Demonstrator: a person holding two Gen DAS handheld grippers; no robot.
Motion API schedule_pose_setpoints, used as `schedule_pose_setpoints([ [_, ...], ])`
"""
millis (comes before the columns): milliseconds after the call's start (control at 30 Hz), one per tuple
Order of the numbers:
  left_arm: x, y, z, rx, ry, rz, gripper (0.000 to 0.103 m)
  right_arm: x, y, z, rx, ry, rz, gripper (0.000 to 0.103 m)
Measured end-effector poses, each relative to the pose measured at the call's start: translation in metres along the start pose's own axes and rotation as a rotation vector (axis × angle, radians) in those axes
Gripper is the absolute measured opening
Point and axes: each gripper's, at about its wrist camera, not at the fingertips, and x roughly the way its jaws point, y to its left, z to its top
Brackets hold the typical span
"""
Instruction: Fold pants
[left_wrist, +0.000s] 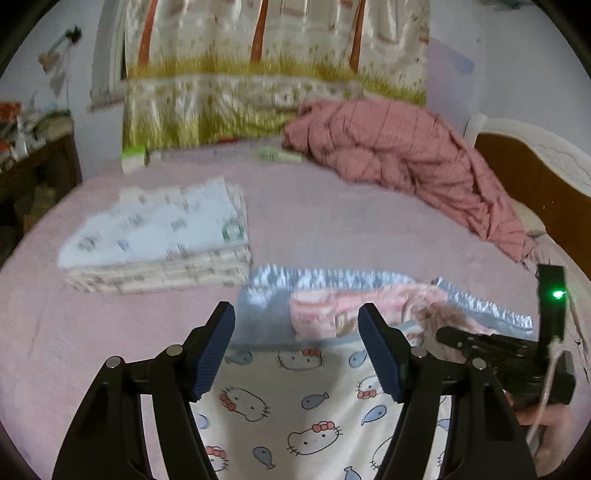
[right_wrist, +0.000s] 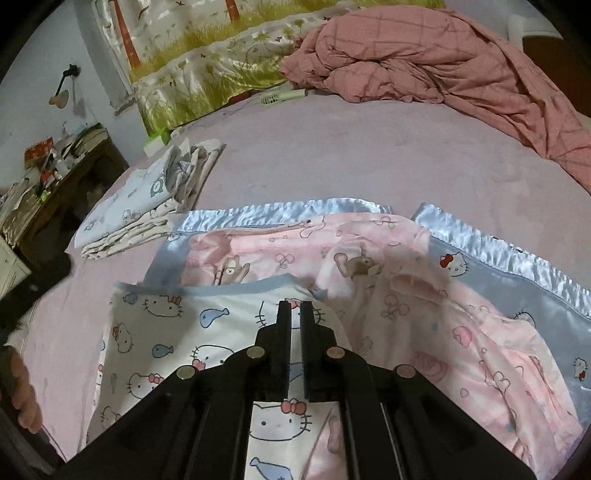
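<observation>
White pants (left_wrist: 295, 406) printed with cat faces and blue fish lie on the pink bed, their pale blue waistband at the far edge. My left gripper (left_wrist: 295, 310) hovers over them, jaws wide apart, nothing between the blue pads. My right gripper (right_wrist: 294, 304) is shut, and its tips pinch the pants (right_wrist: 166, 332) near the waistband's right end. From the left wrist view the right gripper (left_wrist: 443, 332) comes in at the right edge, over the same corner.
A pink printed garment (right_wrist: 406, 295) and a grey satin-edged blanket (right_wrist: 517, 295) lie under and beyond the pants. A folded stack (left_wrist: 159, 240) sits to the left. A rumpled pink quilt (left_wrist: 388, 147) fills the far right. A cluttered dark nightstand (right_wrist: 55, 177) stands left of the bed.
</observation>
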Motion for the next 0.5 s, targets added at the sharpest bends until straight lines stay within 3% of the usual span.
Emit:
schedule_pose_setpoints([
  [100, -0.031, -0.002, 0.005, 0.016, -0.084, 0.030, 0.068, -0.022, 0.000, -0.001, -0.002, -0.038, -0.026, 0.003],
  [300, -0.101, -0.009, 0.001, 0.052, -0.231, 0.088, 0.068, -0.114, 0.027, -0.010, -0.045, -0.254, -0.024, 0.003],
  [500, -0.156, -0.022, -0.017, 0.083, -0.302, 0.061, 0.069, -0.168, 0.048, -0.029, -0.066, -0.368, -0.056, 0.003],
])
